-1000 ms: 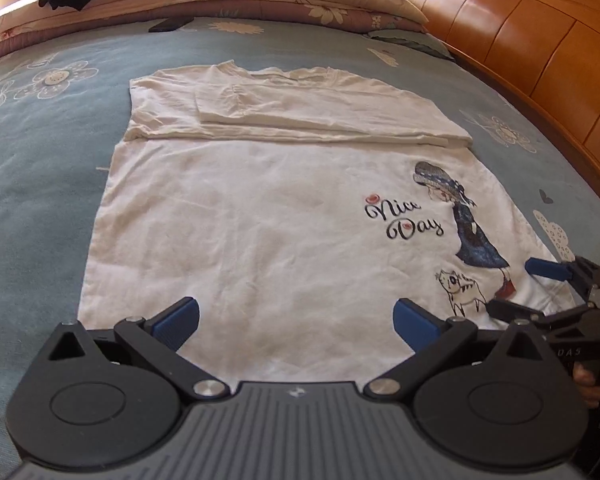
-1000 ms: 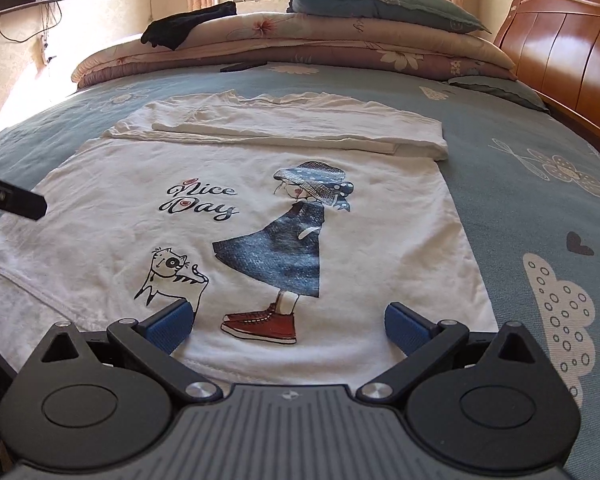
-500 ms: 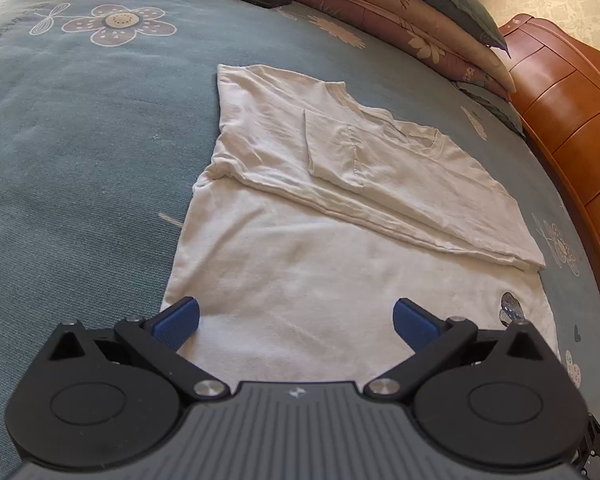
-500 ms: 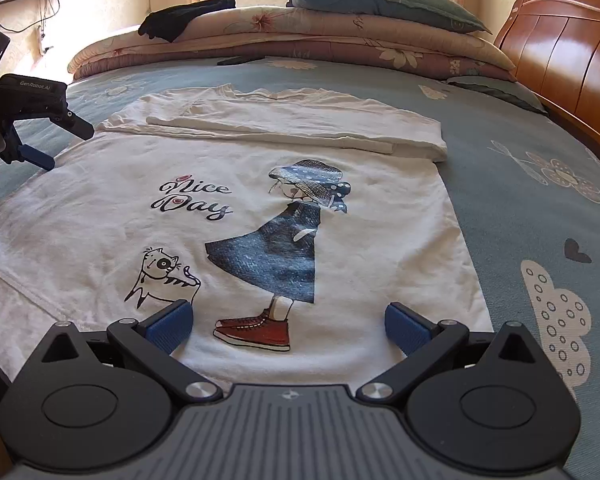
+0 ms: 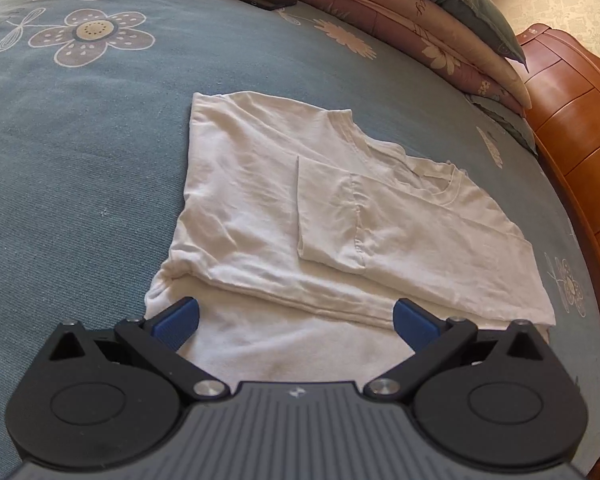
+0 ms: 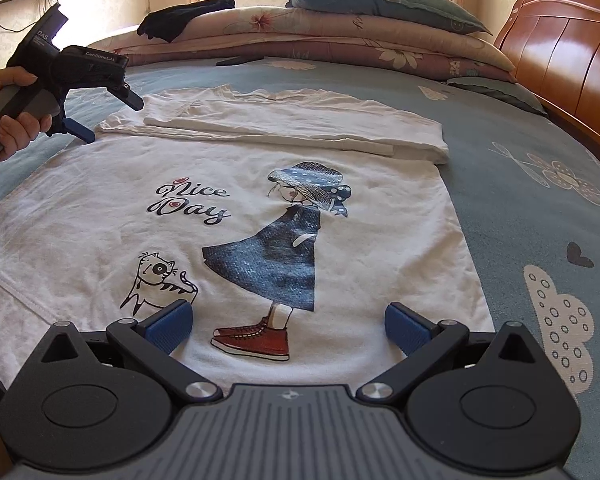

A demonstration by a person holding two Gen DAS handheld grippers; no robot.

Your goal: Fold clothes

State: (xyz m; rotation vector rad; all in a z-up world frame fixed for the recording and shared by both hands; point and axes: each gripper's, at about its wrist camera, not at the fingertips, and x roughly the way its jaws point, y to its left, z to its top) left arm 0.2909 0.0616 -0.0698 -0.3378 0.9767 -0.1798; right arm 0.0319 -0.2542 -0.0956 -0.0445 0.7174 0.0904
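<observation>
White T-shirt (image 6: 260, 208) flat on bedspread (image 6: 532, 200), both grippers' fingers apart, holding nothing

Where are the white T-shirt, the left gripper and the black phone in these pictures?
white T-shirt (image 6: 100, 216): right wrist view, plain fabric left of the print.
left gripper (image 6: 104, 116): right wrist view, between its open fingertips.
black phone (image 5: 268, 0): left wrist view, middle of its top face.
</observation>
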